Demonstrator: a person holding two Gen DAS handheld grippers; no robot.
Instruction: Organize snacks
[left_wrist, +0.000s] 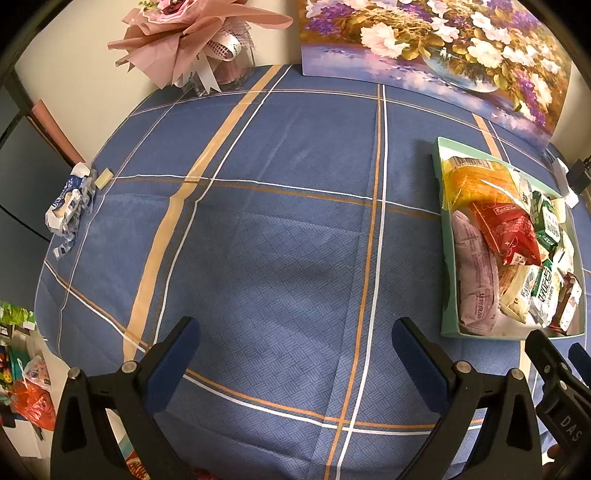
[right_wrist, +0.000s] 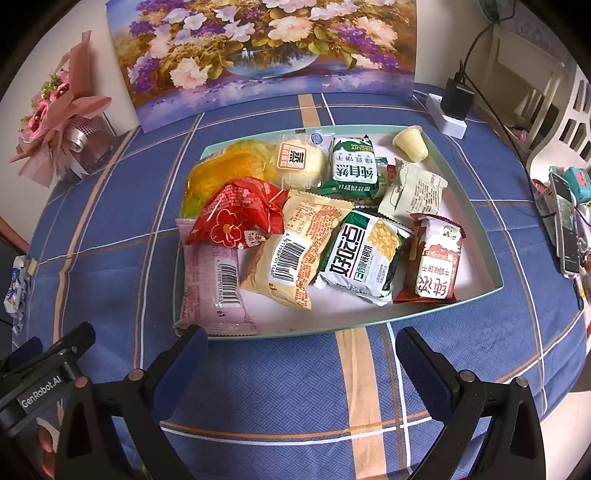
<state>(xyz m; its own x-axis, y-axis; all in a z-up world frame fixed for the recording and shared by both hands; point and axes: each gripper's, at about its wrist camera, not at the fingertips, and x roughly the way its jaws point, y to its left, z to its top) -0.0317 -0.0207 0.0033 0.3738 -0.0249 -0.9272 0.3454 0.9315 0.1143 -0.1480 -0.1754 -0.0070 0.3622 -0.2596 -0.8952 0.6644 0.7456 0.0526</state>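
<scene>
A blue plaid tablecloth (right_wrist: 295, 387) fills both views, a flower painting (right_wrist: 266, 55) along the top; mid-frame in the right wrist view, a green-rimmed tray (right_wrist: 480, 236) holds every snack packet (right_wrist: 358, 254); the left gripper (left_wrist: 295, 347) and right gripper (right_wrist: 301, 350) hover at the bottom, jaws wide apart, empty

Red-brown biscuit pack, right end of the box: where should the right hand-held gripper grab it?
Pinch the red-brown biscuit pack across its two long sides, coming from above. It lies flat, narrow enough for the open right hand-held gripper, with bare box floor on its right.
</scene>
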